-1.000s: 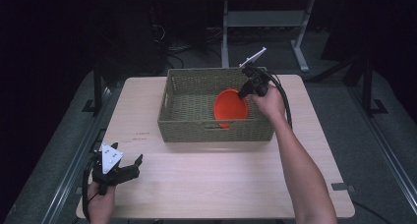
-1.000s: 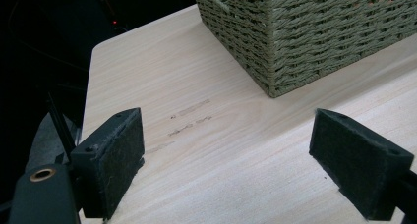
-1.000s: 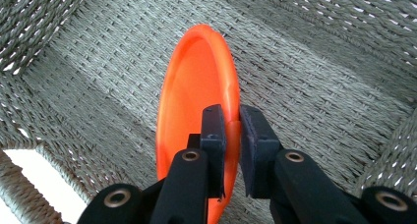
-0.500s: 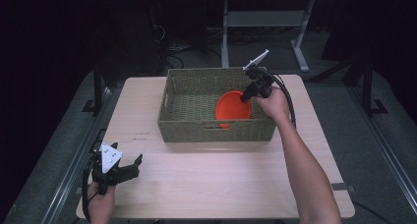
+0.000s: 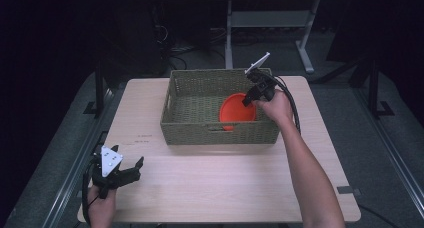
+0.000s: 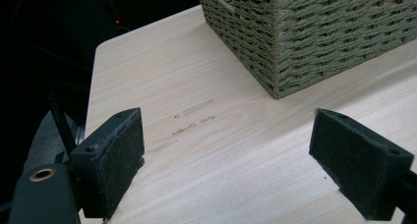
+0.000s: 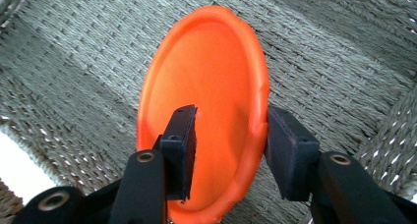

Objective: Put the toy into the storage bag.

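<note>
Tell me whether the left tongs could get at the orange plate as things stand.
Probably not without a long move. The left tongs sit open at the table's near left corner, and the plate lies inside the basket, behind its near wall, with the right tongs straddling its rim, jaws just opening.

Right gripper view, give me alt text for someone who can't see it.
An orange plate stands on edge inside a green woven basket, its rim between the two black jaws of the right gripper. The jaws have just been opening: one pad sits over the plate's inner face with a gap, the other close by the outside of the rim.
</note>
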`<act>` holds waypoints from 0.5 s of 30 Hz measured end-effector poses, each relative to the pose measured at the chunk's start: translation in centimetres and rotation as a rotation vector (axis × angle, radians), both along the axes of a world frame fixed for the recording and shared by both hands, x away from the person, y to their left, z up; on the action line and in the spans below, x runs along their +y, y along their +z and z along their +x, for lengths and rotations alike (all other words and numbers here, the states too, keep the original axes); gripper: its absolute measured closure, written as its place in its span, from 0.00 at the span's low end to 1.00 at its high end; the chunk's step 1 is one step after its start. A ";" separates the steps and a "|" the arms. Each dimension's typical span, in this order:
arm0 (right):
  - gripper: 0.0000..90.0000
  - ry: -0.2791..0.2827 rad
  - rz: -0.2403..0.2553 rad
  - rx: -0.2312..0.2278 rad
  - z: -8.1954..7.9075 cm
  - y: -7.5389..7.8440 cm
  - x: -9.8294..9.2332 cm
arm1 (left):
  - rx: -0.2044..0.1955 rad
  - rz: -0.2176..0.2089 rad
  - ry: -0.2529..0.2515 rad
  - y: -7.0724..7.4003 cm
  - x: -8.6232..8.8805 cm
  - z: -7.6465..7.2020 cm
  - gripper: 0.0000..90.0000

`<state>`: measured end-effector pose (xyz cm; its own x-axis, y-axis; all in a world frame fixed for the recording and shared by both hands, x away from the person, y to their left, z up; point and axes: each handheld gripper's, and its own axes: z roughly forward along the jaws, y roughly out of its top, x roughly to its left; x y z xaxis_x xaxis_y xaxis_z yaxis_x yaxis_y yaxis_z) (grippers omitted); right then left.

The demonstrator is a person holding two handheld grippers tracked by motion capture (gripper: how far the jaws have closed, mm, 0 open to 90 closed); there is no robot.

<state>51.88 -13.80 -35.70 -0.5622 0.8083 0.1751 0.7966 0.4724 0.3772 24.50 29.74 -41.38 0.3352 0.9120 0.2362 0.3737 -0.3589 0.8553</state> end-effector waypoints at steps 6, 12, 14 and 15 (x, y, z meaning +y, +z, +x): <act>0.59 0.001 -0.029 0.010 -0.1 -0.2 0.1 | 0.005 0.010 -0.003 0.0 0.0 0.0 0.14; 0.56 -0.030 -0.047 -0.003 -0.2 -0.3 -0.4 | -0.002 0.006 -0.003 0.0 0.0 0.0 0.14; 0.56 -0.032 -0.021 0.002 -0.3 -0.3 -0.7 | -0.001 0.002 -0.002 0.0 0.0 0.0 0.14; 0.56 -0.036 -0.016 -0.001 -0.3 -0.2 -0.9 | 0.001 0.002 -0.002 0.0 0.0 0.0 0.14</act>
